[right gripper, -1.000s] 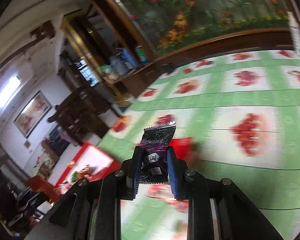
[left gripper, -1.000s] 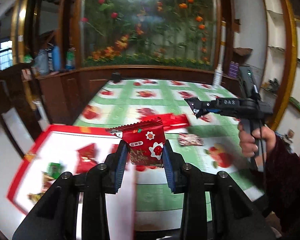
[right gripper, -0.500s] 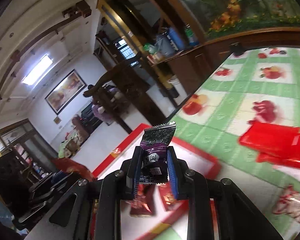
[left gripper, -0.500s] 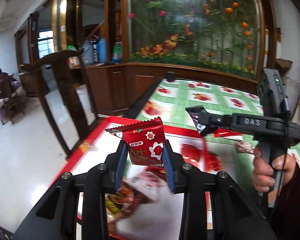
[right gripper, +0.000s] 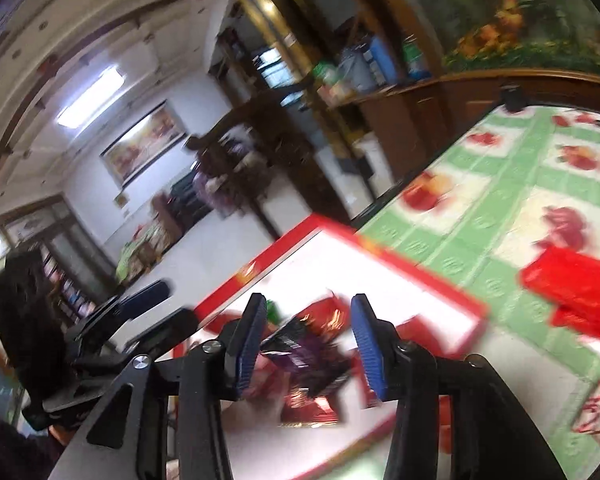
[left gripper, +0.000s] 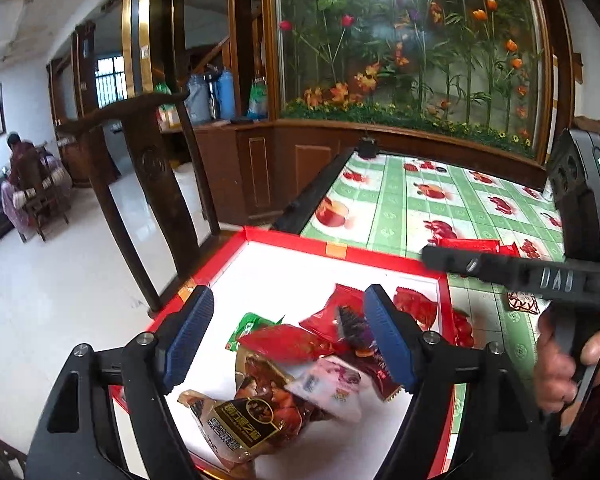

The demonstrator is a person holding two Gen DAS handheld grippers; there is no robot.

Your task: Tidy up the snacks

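Both jaws just opened, nothing gripped; snack packets piled lower centre in red tray: light, crinkly, slippery, best pinched at sealed edges

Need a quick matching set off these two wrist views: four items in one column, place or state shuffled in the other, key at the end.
Items:
1. left gripper
2. red-rimmed tray
3. long red packet
4. purple snack packet

Places or states:
A. lying on the green tablecloth, outside the tray
B. loose between the right gripper's blue pads, above the tray
C. jaws just opened wide, nothing held, over the snack pile
D. at the table's edge, holding a heap of wrapped snacks

Pairs: 1-C, 2-D, 3-A, 4-B
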